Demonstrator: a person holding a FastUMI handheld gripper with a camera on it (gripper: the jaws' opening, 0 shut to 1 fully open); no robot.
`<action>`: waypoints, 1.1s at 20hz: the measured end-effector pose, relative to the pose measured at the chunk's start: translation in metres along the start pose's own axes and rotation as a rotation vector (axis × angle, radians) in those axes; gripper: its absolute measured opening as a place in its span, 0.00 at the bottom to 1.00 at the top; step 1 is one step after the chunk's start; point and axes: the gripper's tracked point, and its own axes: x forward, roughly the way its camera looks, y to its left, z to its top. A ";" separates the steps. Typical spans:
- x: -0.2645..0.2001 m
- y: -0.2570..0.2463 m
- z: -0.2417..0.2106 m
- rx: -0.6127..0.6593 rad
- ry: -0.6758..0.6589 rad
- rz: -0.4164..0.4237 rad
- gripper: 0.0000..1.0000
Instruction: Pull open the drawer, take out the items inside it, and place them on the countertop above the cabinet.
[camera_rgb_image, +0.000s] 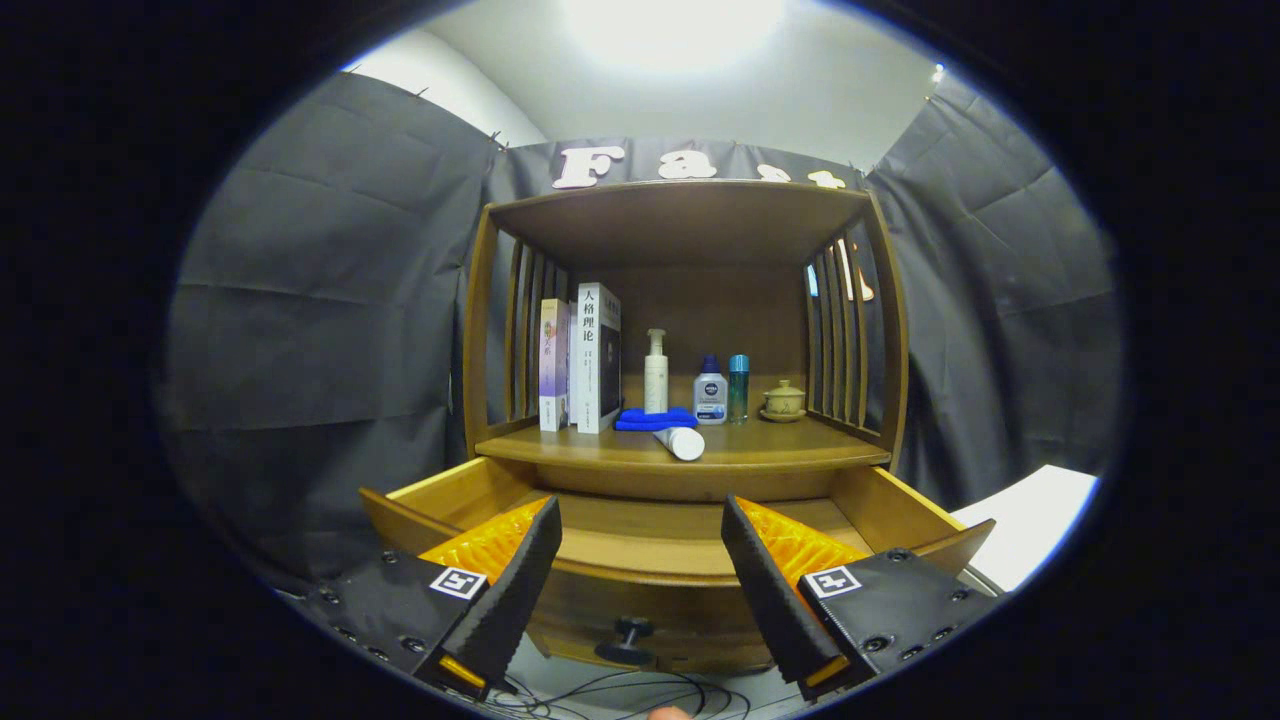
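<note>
Gripper (640, 560): its two fingers are spread wide apart and hold nothing; they hang above the front of the drawer.
Cables (620, 695): thin dark cables lie on the floor below the fingers.
Knob (628, 640): a dark round knob sits on the drawer front, low between the two fingers.
Drawer (640, 545): it is pulled open; the part of the wooden bottom seen between the fingers looks bare, but the fingers cover both sides, so I cannot tell what lies there.
Countertop (780, 445): the wooden surface just beyond the drawer.
White tube (681, 442): lies on its side near the countertop's front edge.
Blue cloth (655, 419): folded, just behind the tube.
Books (582, 360): standing upright, left of the cloth.
Bottles (710, 392): a white pump bottle, a blue-capped bottle and a slim teal one stand behind the cloth.
Lidded cup (783, 401): on a saucer, right of the bottles.
</note>
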 end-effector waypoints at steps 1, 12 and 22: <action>-0.005 0.004 -0.007 -0.010 0.002 0.006 0.99; -0.030 0.010 -0.082 -0.065 0.095 0.016 0.99; 0.006 -0.009 -0.118 -0.012 0.231 -0.048 1.00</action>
